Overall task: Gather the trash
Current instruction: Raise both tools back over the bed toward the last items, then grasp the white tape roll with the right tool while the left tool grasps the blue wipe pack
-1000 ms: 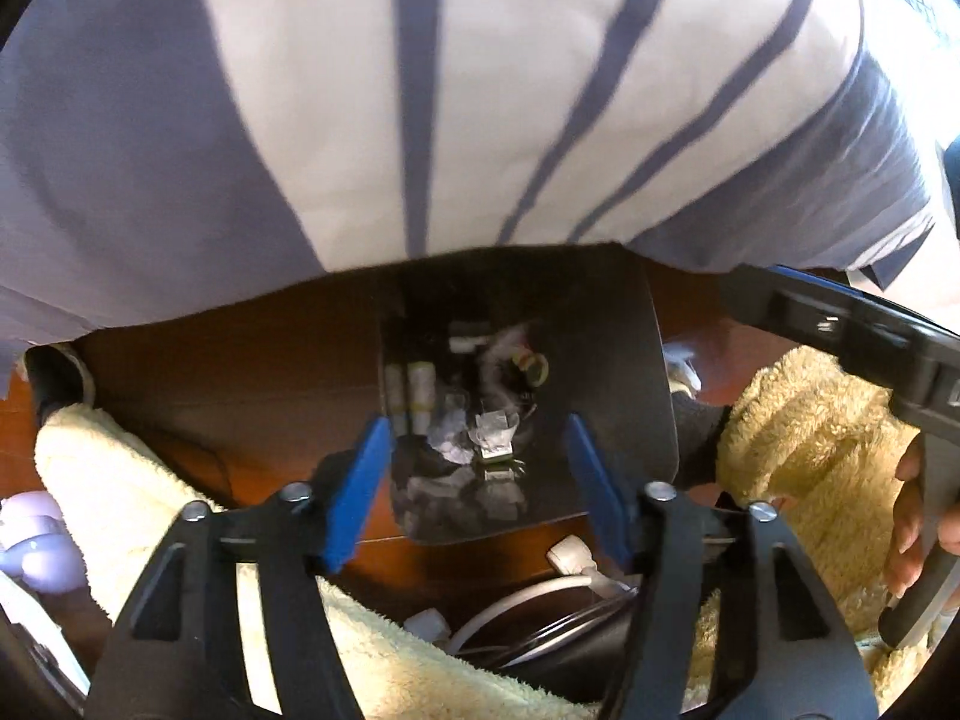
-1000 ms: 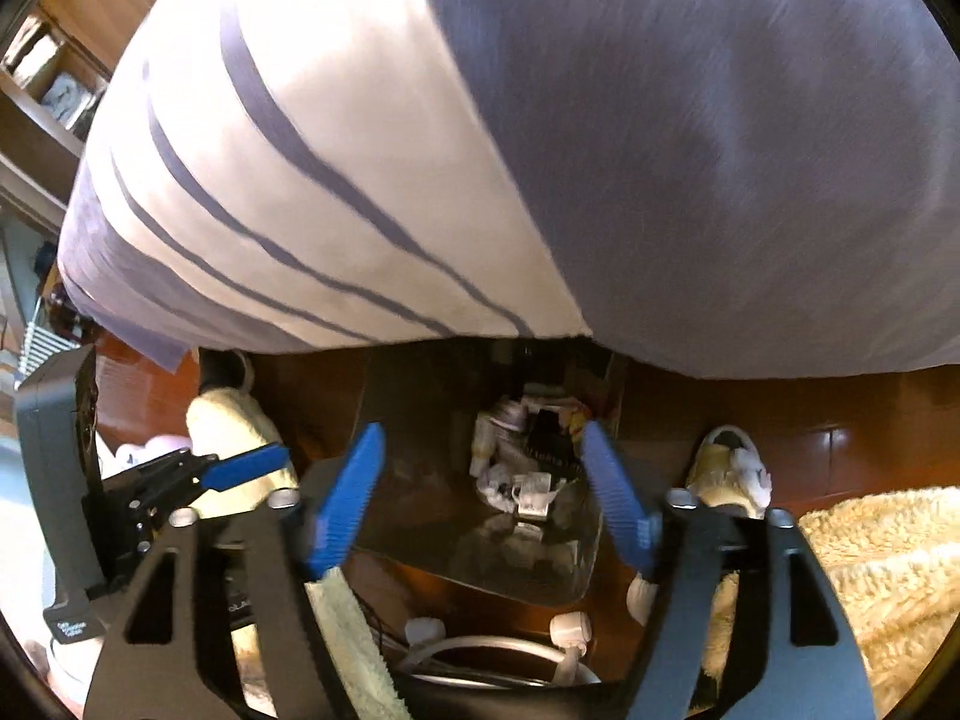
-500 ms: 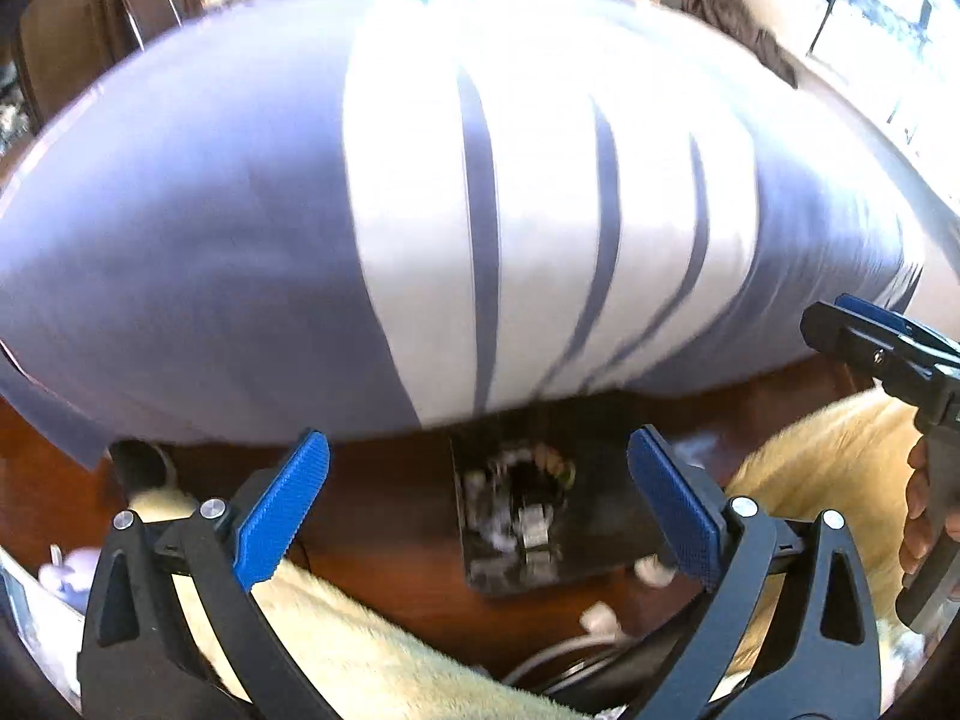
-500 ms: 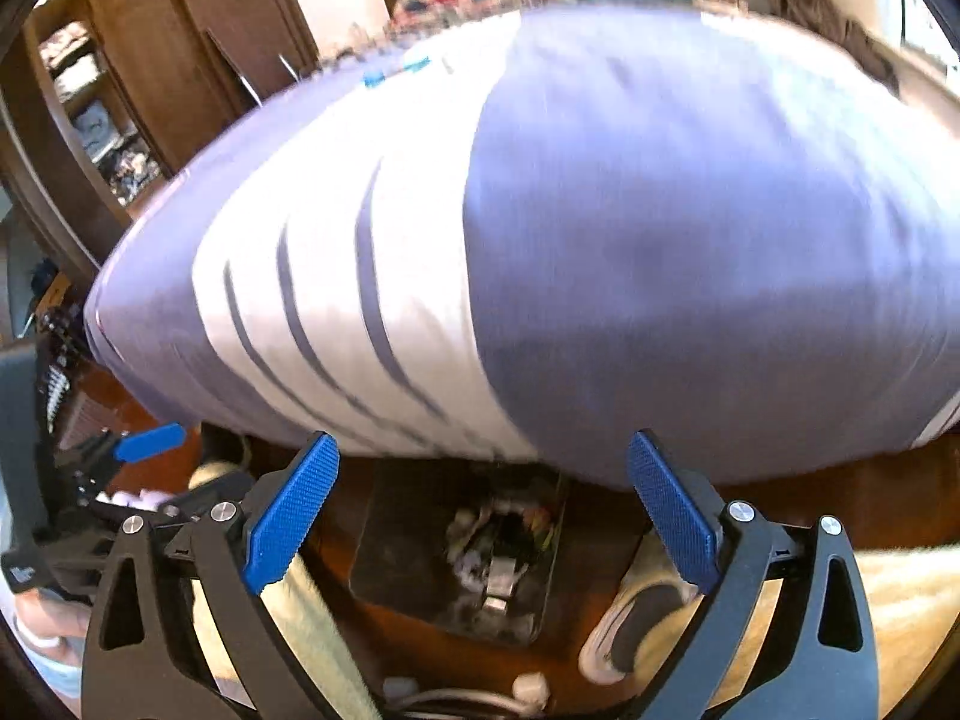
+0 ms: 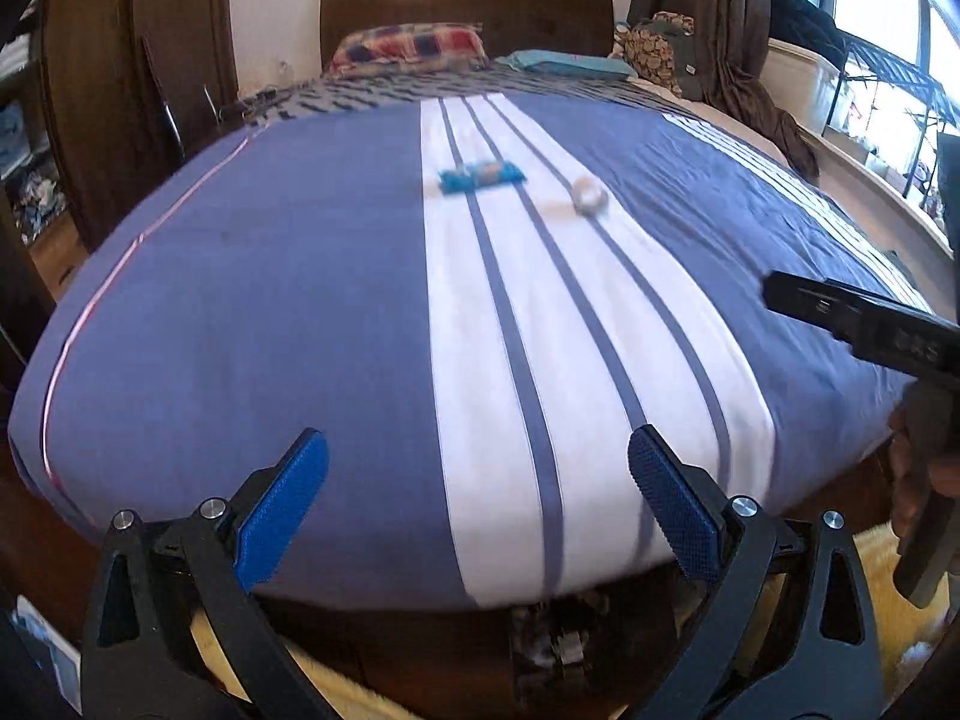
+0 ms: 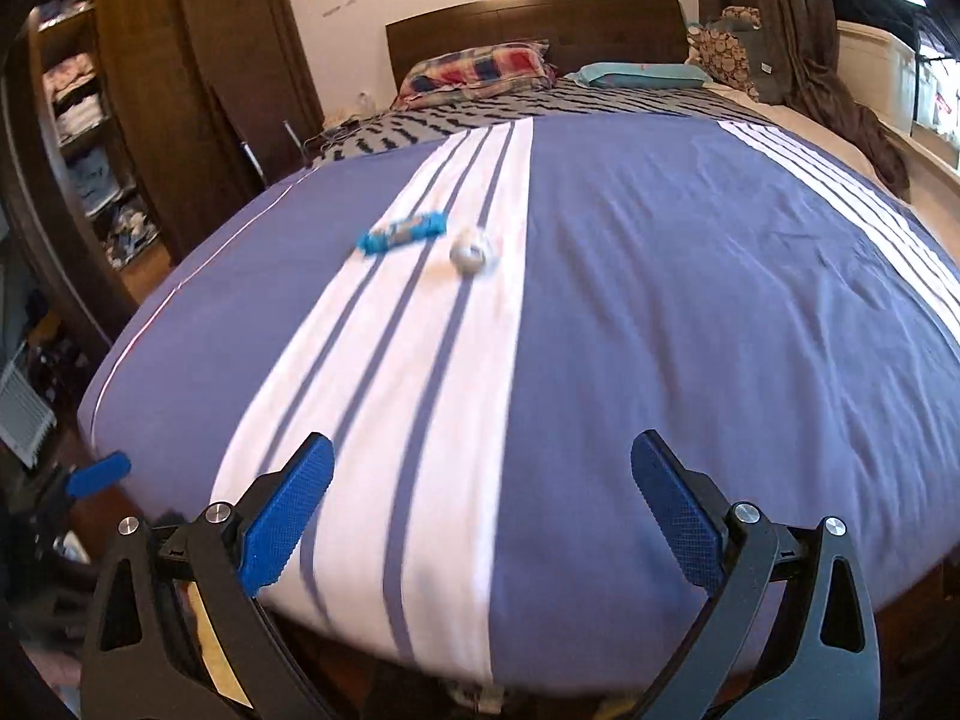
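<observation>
Two grippers, left and right, fingers spread empty, face a blue wrapper and crumpled wad far up the bed; soft bedding could foil pinches.

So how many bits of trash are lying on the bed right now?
2. A blue wrapper lies on the white stripe mid-bed, and a crumpled whitish wad sits just to its right. More may be hidden beyond the pillows.
</observation>
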Available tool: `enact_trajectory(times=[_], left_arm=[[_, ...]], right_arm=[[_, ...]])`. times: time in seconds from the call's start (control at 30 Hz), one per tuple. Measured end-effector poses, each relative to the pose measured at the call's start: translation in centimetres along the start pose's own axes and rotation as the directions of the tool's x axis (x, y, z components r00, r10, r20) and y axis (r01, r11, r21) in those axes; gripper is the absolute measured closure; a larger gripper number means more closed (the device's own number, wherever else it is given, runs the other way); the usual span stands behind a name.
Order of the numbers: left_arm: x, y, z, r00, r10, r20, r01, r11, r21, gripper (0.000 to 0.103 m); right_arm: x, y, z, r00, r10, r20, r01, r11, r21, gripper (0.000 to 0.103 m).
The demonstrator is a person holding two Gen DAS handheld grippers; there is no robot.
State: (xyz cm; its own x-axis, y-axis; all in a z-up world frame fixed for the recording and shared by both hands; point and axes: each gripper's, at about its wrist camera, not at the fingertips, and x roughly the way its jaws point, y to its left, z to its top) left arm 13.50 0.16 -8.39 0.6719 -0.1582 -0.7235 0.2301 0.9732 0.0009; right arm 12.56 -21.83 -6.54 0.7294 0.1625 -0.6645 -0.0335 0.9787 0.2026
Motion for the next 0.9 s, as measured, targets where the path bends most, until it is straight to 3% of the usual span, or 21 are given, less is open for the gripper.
enact_trajectory(times=[0.23, 0.53, 0.63, 0.7, 0.77, 0.9], left_arm=[[3.8, 0.7, 3.8, 1.000, 0.007, -0.010, -0.007, 1.000, 0.011, 0.008], [9.7, 2.6, 9.1, 0.999, 0.039, -0.031, -0.038, 0.999, 0.024, 0.008], [11.3, 3.1, 10.2, 0.999, 0.032, -0.035, -0.032, 0.999, 0.002, 0.008], [12.5, 3.2, 10.9, 0.999, 0.029, -0.039, -0.029, 1.000, -0.005, 0.008], [13.8, 3.1, 11.8, 0.999, 0.025, -0.042, -0.025, 1.000, -0.007, 0.008], [16.8, 2.5, 13.9, 0.999, 0.020, -0.047, -0.020, 1.000, 0.004, 0.008]], right_arm=[[7.4, 1.1, 5.5, 0.998, -0.042, -0.037, 0.041, 0.999, -0.018, 0.004], [15.0, 1.5, 8.9, 0.994, -0.045, -0.095, 0.047, 0.999, 0.014, 0.005], [16.9, 1.5, 9.5, 0.993, -0.018, -0.117, 0.023, 0.999, 0.043, 0.027], [17.8, 1.6, 9.7, 0.991, 0.010, -0.132, -0.003, 0.999, 0.051, 0.053], [18.0, 1.8, 9.8, 0.991, 0.004, -0.135, 0.001, 0.999, 0.034, 0.069], [17.5, 1.0, 10.4, 0.992, 0.040, -0.118, -0.037, 0.999, 0.028, 0.069]])
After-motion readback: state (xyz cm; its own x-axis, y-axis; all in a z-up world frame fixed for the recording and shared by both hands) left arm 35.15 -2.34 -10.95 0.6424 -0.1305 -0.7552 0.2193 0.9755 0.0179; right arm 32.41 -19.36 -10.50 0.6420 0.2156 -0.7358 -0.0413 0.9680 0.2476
